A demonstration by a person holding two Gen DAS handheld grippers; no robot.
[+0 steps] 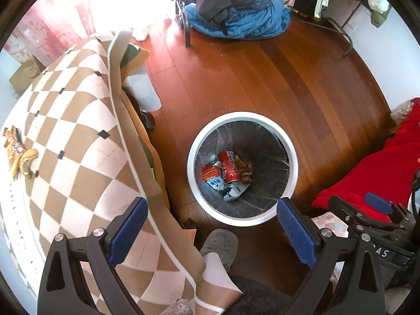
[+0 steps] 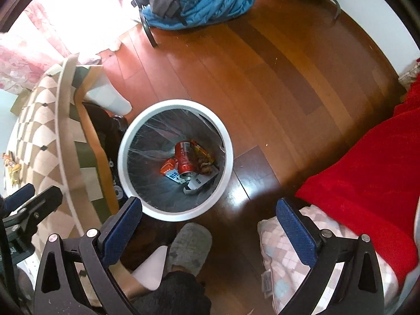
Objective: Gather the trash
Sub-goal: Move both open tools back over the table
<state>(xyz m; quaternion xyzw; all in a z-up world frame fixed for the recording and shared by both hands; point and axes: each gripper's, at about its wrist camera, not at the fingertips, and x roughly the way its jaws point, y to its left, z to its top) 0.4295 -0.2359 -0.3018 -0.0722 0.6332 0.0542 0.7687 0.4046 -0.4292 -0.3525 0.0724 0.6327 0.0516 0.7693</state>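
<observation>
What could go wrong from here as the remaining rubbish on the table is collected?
1. The crinkled snack wrapper lies far across the checked tablecloth; reaching may drag the cloth.
2. The white-rimmed round bin stands close to the grey slipper; a step could knock it.

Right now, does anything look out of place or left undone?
Yes. A snack wrapper and a banana peel lie on the checked tablecloth, not in the bin with the can. Both grippers are open and empty.
</observation>
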